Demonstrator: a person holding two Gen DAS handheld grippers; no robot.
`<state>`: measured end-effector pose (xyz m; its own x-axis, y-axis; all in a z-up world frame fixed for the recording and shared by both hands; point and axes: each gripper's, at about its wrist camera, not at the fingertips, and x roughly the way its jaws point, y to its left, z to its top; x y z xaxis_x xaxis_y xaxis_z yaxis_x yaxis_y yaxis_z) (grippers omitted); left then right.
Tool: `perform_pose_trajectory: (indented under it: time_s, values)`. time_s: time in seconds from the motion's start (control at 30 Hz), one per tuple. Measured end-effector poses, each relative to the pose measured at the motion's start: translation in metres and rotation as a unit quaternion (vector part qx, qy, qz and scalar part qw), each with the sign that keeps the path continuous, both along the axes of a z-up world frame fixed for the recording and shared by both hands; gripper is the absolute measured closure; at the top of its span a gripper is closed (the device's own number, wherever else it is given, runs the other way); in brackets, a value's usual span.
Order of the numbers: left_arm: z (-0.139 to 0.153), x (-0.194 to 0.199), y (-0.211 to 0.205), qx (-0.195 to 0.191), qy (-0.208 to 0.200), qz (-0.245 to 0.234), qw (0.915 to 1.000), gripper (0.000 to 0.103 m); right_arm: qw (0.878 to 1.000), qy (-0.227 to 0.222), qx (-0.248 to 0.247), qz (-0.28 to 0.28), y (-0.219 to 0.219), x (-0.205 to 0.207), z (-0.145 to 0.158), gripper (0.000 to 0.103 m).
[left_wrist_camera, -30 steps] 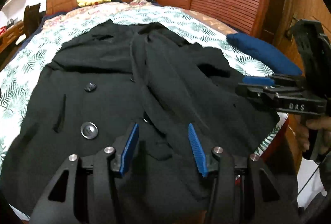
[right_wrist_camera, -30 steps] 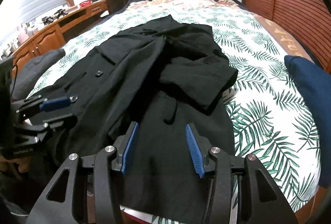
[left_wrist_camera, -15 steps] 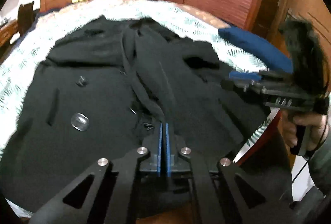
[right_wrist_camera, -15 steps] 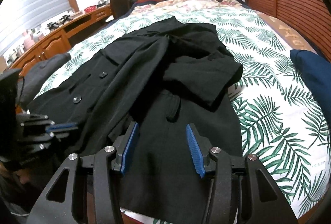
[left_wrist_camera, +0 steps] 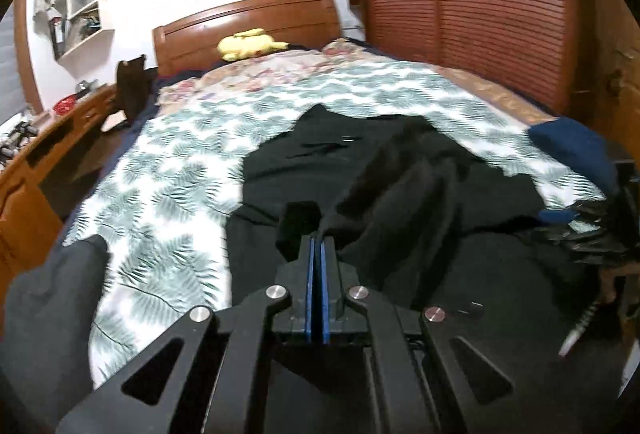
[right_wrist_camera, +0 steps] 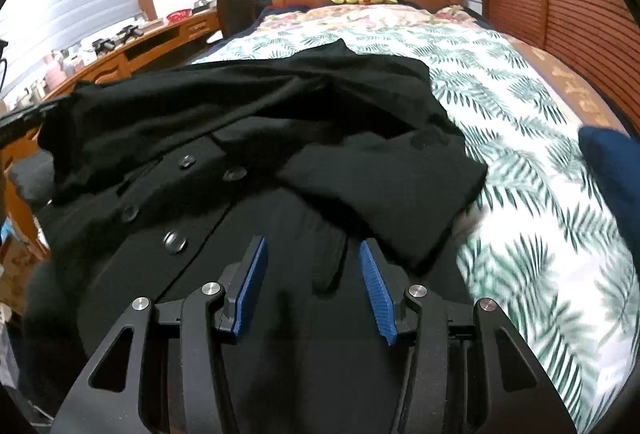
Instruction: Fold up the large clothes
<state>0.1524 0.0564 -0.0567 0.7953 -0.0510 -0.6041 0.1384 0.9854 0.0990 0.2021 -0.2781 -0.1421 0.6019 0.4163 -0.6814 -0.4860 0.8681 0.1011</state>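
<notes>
Coat fabric pinched and lifted over a leaf-print bedspread.
Fabric of the black coat (left_wrist_camera: 420, 193) is clamped between the closed blue pads of the left gripper (left_wrist_camera: 317, 250) and raised above the bedspread (left_wrist_camera: 168, 169). The right gripper (right_wrist_camera: 312, 282) is held with jaws apart, nothing between them, over the coat's lower part beside 4 buttons (right_wrist_camera: 175, 242).

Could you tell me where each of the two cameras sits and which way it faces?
Left wrist: on the left gripper, shut on the black coat, facing up the bed toward the headboard.
Right wrist: on the right gripper, open above the coat's buttoned front, facing the same headboard.
Shared: coat, bed, yellow plush toy, blue pillow. Only gripper parts show.
</notes>
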Motion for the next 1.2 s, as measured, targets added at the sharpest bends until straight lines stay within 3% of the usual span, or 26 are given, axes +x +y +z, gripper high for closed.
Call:
perform_pose_trajectory:
  time_s: [0.27, 0.5, 0.77, 0.83, 0.9, 0.97, 1.03, 1.2]
  values:
    - [-0.015, 0.033, 0.042, -0.031, 0.030, 0.030, 0.9986, 0.099, 0.999, -0.021, -0.041, 0.002, 0.000, 0.088, 0.018, 0.054]
    - [-0.029, 0.034, 0.053, -0.039, 0.043, 0.030, 0.9978, 0.089, 0.998, 0.019, -0.064, -0.014, -0.016, 0.181, 0.004, 0.054]
    - [-0.043, 0.026, 0.062, -0.042, 0.052, 0.034, 0.9972, 0.074, 0.996, 0.069, -0.052, -0.016, -0.029, 0.228, -0.016, 0.055]
    - [-0.049, 0.023, 0.064, -0.041, 0.054, 0.038, 0.9970, 0.070, 0.996, 0.075, -0.050, -0.003, -0.029, 0.229, -0.018, 0.085]
    - [-0.052, 0.020, 0.068, -0.044, 0.056, 0.040, 0.9967, 0.069, 0.995, 0.082, -0.064, 0.013, -0.027, 0.229, -0.021, 0.097]
    - [-0.056, 0.017, 0.071, -0.046, 0.058, 0.046, 0.9963, 0.069, 0.993, 0.064, -0.100, 0.008, -0.025, 0.227, -0.022, 0.101]
    - [-0.059, 0.011, 0.073, -0.048, 0.060, 0.048, 0.9959, 0.069, 0.989, 0.037, -0.136, -0.035, -0.032, 0.230, -0.019, 0.101]
    - [-0.065, -0.002, 0.078, -0.054, 0.066, 0.054, 0.9949, 0.068, 0.990, 0.035, -0.126, -0.054, -0.045, 0.223, -0.007, 0.100]
